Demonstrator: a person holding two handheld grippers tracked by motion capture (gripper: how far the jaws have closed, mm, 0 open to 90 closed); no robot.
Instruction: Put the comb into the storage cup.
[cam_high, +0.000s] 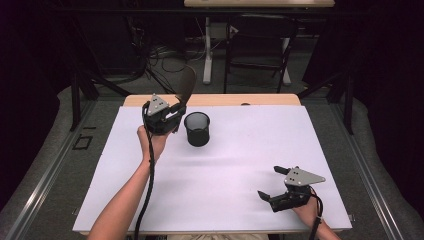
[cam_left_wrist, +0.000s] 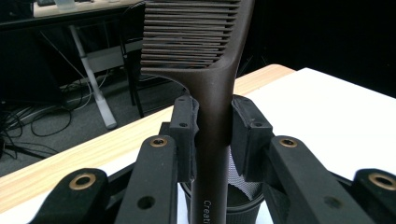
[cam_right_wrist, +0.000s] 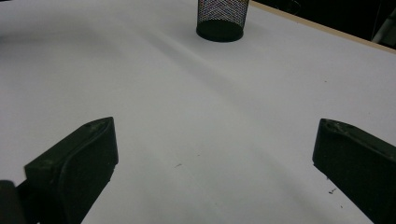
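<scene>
High view: left gripper (cam_high: 172, 116) is clenched on a brown comb (cam_high: 186, 86), handle pinned between its fingers (cam_left_wrist: 246, 135), teeth end up toward 12 o'clock, long axis near upright. Black mesh cup (cam_high: 197, 128) stands on the white worktop (cam_high: 240, 165) just beside that gripper, at its 4 o'clock; in the left gripper view the cup mouth sits right under the handle end. My read: next is lowering the comb handle-first into the cup. Right gripper (cam_high: 280, 184) is well apart at 5 o'clock, fingers released, grasping nothing. Left hand is clearly nearer.
</scene>
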